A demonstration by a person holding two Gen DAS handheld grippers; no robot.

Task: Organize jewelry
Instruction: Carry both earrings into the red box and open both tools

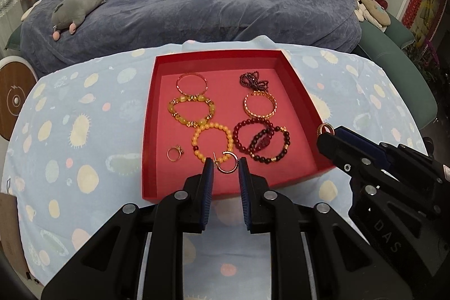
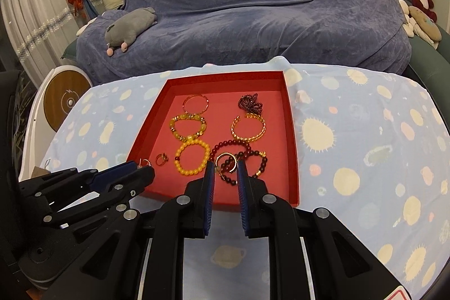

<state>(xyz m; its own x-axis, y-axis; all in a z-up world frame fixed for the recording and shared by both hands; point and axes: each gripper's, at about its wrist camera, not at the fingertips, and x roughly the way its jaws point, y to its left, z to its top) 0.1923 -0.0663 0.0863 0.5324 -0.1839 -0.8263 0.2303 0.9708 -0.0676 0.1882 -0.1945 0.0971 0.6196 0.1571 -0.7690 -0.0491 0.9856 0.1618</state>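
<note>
Both fingers clenched on small pieces — my left gripper (image 1: 224,163) pinches a gold hoop earring (image 1: 225,162) just over the near edge of the red tray (image 1: 180,196); my right gripper (image 2: 225,168) grips a gold ring (image 2: 225,161) above the tray's dark red bead bracelets (image 2: 242,152). Hoop's open side faces away from me, its plane facing up; ring tilted — left is nearer the tray's near-left corner.

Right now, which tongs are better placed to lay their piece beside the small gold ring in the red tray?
Left. The left tongs, shut on a gold hoop earring, hang near that small gold ring; the right tongs, gripping a gold band, are out at the red tray's right wall.
</note>
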